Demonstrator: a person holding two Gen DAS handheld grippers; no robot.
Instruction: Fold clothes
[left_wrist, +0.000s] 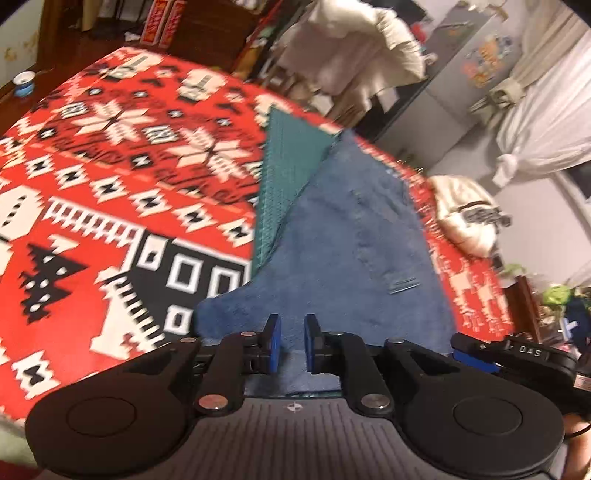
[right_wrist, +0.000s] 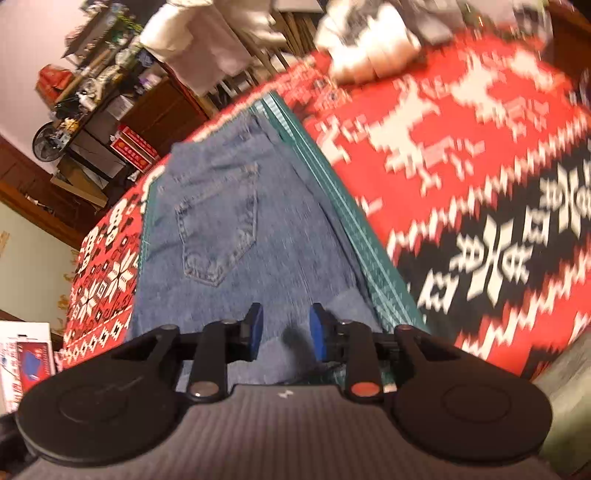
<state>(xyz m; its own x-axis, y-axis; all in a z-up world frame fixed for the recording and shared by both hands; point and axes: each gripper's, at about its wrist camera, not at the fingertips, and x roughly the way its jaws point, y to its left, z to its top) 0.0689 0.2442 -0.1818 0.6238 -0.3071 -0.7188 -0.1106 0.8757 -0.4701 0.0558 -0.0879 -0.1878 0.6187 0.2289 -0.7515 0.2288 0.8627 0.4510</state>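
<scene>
Right now the jeans (right_wrist: 236, 236) lie flat on a green mat (right_wrist: 373, 266), and the mat sits on a red patterned cloth (left_wrist: 122, 177) that covers the desk. Seen from the right wrist, a back pocket (right_wrist: 218, 236) faces up on the jeans, and the mat shows as a strip along their right edge and a thinner sliver along their left. Seen from the left wrist, the mat pokes out as a green wedge beyond the far left of the jeans.

The left tool (left_wrist: 292, 341) hangs just above the near edge of the jeans with its blue pads apart and nothing between them. The right tool (right_wrist: 286, 336) is likewise spread, over the near end of the jeans, holding nothing; part of it shows at the right of the left wrist view, just beside the jeans.

Beyond the jeans, a pale bundle of cloth (left_wrist: 465, 218) rests on the red cloth, well apart from the mat. Farther behind the jeans a cream cloth (left_wrist: 354, 48) is draped over furniture. Off the desk, left of the jeans in the right wrist view, stand cluttered shelves (right_wrist: 96, 96) with red boxes (right_wrist: 135, 147). Both views are blurred.
</scene>
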